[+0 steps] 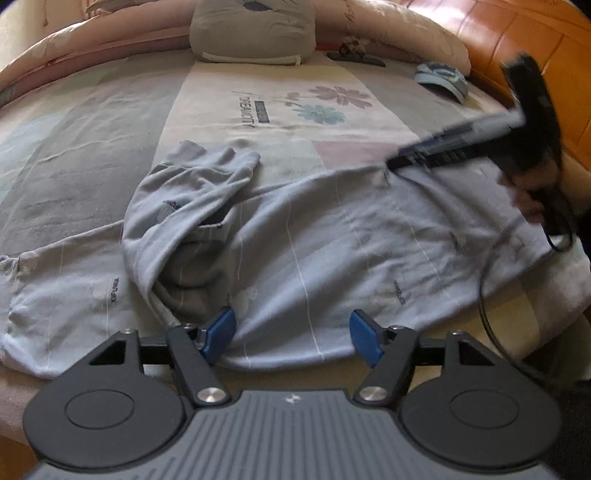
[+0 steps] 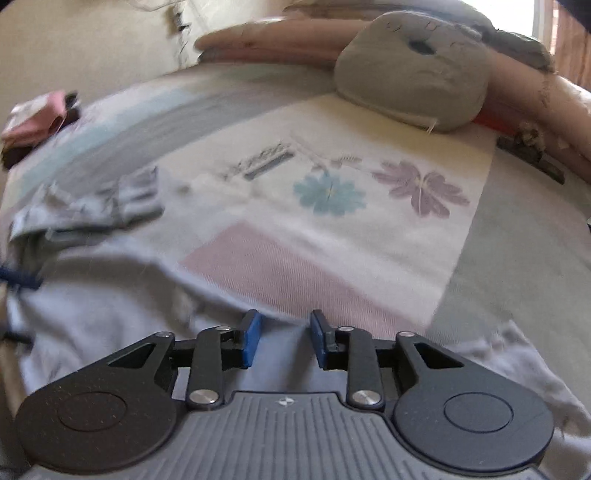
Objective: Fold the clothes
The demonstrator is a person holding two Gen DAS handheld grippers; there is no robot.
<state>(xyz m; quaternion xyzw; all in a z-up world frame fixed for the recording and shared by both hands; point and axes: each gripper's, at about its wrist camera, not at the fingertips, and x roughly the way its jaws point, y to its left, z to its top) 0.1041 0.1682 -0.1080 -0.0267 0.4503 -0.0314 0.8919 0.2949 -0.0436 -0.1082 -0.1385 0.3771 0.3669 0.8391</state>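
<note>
**Ana:** Nearest the left wrist camera, the left tongs [image 1: 291, 338] stand wide apart with nothing between the blue pads, hovering just over the near hem of the pale grey-blue cotton sweatshirt [image 1: 332, 240]. It lies spread across the patchwork bed sheet [image 1: 92, 147], one sleeve [image 1: 192, 192] thrown back over the body.

**Ben:** And the right tongs [image 2: 282, 338]?

**Ana:** Narrower but parted, gripping nothing, low over the garment's far edge near the pink patch. From the left view that tool is blurred.

**Ben:** How would the sweatshirt handle?

**Ana:** Soft and limp, I'd judge, light enough to lift yet prone to sag and drag. Pinching hems, cuffs or shoulder seams should hold better than loose middle cloth. With that sleeve turned in, it could be partway through folding or just lying rumpled.

**Ben:** Farther back?

**Ana:** A grey cushion [image 1: 251, 33] and a blue cap [image 1: 441, 79] by the pink quilt [image 1: 406, 33].
</note>
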